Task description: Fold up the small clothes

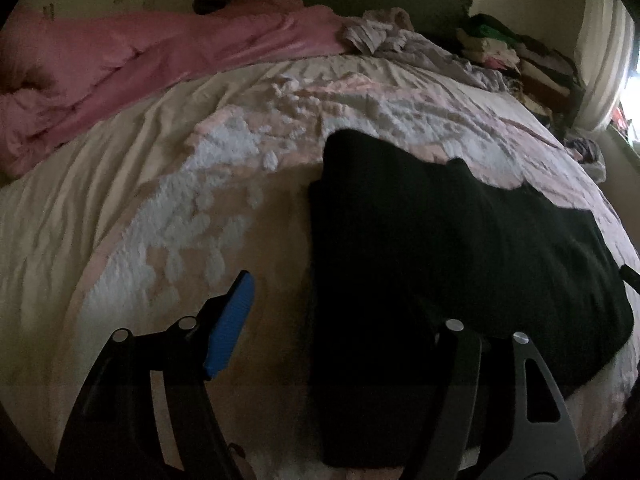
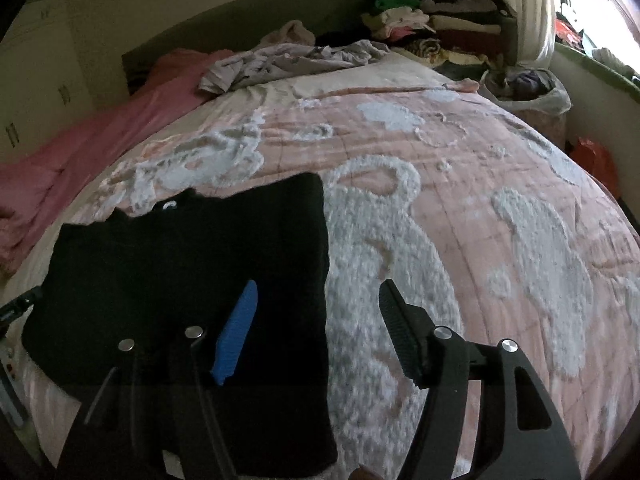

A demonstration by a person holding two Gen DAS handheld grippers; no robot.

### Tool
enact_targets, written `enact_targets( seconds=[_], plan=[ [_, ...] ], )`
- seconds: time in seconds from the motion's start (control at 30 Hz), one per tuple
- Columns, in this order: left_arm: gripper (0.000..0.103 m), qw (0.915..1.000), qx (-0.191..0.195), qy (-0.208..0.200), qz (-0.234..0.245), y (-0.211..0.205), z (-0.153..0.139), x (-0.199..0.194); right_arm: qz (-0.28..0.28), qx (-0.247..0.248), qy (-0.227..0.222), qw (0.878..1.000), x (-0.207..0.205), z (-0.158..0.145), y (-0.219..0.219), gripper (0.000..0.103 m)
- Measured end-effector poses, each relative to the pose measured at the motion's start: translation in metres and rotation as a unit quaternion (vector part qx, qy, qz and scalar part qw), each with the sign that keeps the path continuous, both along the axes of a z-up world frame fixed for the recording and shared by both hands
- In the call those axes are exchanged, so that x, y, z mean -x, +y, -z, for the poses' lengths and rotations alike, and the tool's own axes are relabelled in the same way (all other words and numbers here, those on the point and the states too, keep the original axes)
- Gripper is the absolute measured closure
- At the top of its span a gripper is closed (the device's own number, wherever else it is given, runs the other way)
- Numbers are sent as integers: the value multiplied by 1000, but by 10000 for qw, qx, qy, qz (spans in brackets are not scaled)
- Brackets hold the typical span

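Black garment flat on your pink bedspread — no readable writing.
Left wrist: your left gripper (image 1: pixel 340 320) jaws apart, black garment (image 1: pixel 460 240) right, pink blanket (image 1: pixel 120 64) far left. Right wrist: right gripper (image 2: pixel 320 332) jaws apart over the garment's right edge — small white mark unreadable; clothes pile (image 2: pixel 432 24) far.

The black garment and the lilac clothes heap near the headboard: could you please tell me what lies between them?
Only bare pink-and-white bedspread lies between the black garment and the lilac clothes heap, shown in the right wrist view.
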State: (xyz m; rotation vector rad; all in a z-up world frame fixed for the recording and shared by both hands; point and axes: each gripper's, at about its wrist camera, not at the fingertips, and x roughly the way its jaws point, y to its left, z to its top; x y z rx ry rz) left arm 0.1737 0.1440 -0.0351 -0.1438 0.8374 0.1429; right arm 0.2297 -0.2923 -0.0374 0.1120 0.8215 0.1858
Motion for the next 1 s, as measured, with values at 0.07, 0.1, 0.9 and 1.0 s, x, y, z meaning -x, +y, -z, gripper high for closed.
enact_targets(
  seconds=[0.07, 0.1, 0.9, 1.0],
  plan=[
    [41, 10000, 77, 37, 38, 0, 3, 6, -20, -23, 57, 10000, 2, 2, 1, 41],
    [41, 9999, 132, 51, 56, 1, 4, 9, -41, -44, 92, 9999, 4, 4, 1, 41],
    [55, 9981, 527, 254, 206, -9, 11, 32, -288, -518, 384, 9975, 18, 15, 2, 56],
    [57, 9979, 553, 259, 213, -10, 12, 34, -347, -625, 451, 9964, 17, 18, 2, 58]
  ],
)
